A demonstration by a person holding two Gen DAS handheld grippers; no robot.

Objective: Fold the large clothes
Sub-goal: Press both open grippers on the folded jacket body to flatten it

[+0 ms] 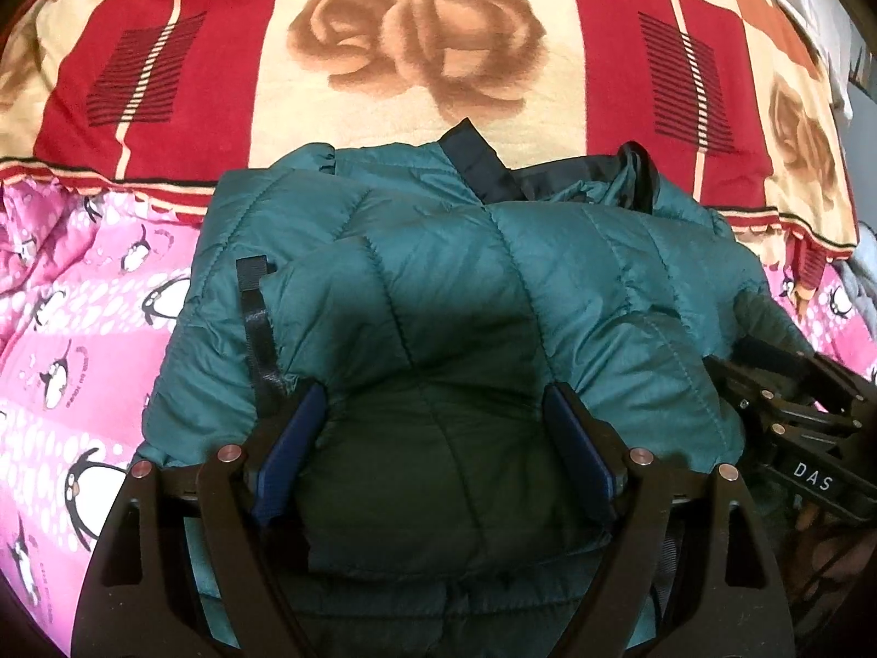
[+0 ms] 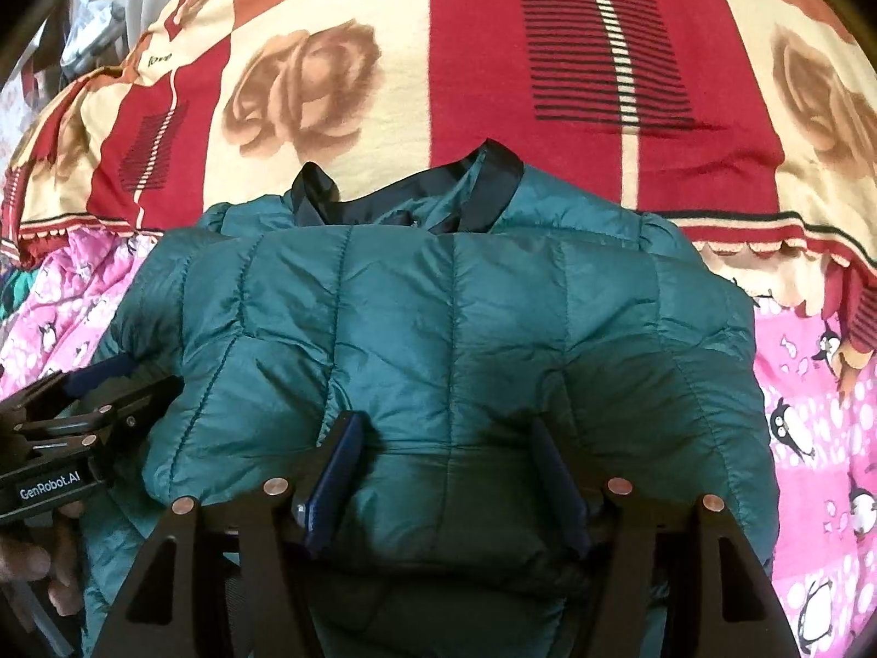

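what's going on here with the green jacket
A person is folding a teal puffer jacket on a bed, a handheld gripper in each hand. The jacket lies folded over, its dark collar toward the red and cream rose blanket, with a pink penguin sheet underneath. The left gripper and right gripper sit side by side at the near edge, jaws apart around puffy fabric; whether they pinch it I can't tell.

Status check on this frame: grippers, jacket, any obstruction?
Both grippers, left and right, open astride jacket. Jacket folded on the bed. Nothing in the way.
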